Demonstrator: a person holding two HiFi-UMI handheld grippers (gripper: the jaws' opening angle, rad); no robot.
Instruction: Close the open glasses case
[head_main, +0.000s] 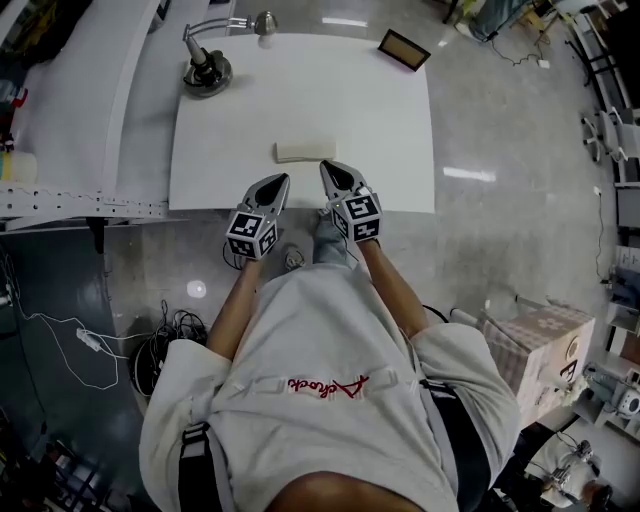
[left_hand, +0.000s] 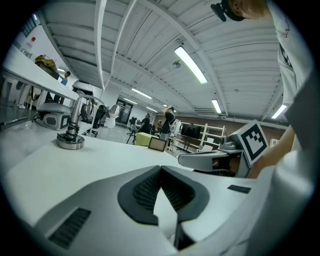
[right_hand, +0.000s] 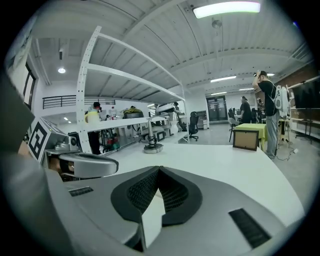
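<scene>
Case: glasses case lies mid-table, just beyond both grippers, touched by neither.
Left gripper: jaws together, empty.
Right gripper: jaws together, empty.
Handling: we judge it light, stiff-shelled and apt to slide; we would press the lid's long edge while steadying the base.

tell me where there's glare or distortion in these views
head view: glare spots on the glossy floor, pale glasses case nearly lost against the bright white table; both gripper views: fisheye bending, dark corners; right gripper view: ceiling light blown out
</scene>
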